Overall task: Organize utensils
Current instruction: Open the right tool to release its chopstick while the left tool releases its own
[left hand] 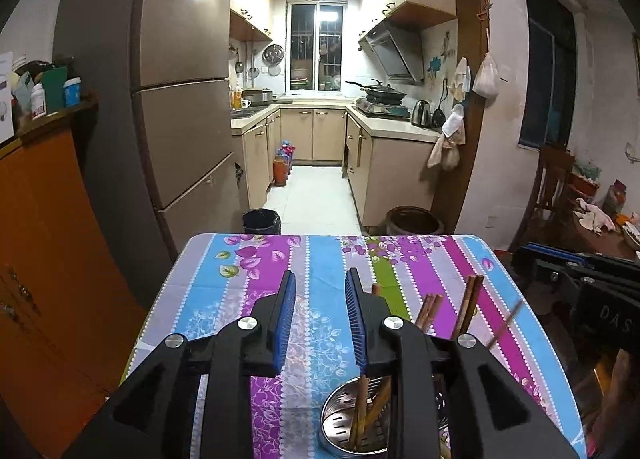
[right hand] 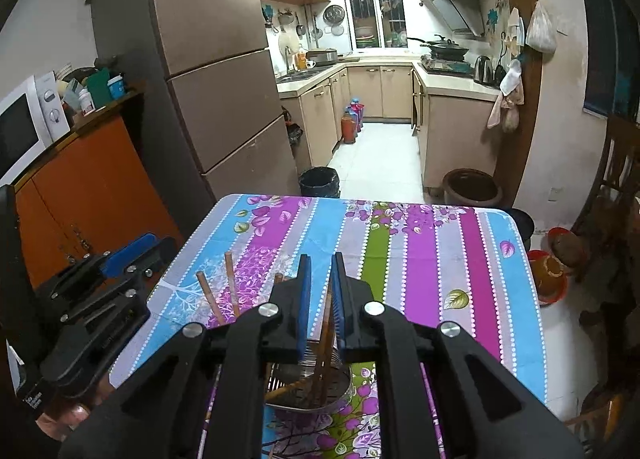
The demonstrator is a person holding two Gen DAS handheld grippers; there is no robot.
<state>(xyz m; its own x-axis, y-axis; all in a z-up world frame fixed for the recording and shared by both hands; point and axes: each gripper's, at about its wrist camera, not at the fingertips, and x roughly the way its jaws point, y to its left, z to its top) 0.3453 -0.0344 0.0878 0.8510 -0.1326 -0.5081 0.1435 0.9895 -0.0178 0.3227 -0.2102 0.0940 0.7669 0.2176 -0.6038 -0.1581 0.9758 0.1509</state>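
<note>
The left gripper (left hand: 320,299) hangs over the table (left hand: 248,283) with its jaws spread and nothing between them. Just below it stands the metal holder (left hand: 352,423), chopsticks (left hand: 362,407) leaning inside. The right gripper (right hand: 320,283) sits above the holder too — its jaws nearly closed on a chopstick (right hand: 326,323) slanting down into it.

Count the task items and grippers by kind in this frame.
wooden chopsticks: at least 5 (others may be hidden behind the fingers)
steel slotted holder: 1
grippers: 2, the left gripper and the right gripper
Total: at least 8
</note>
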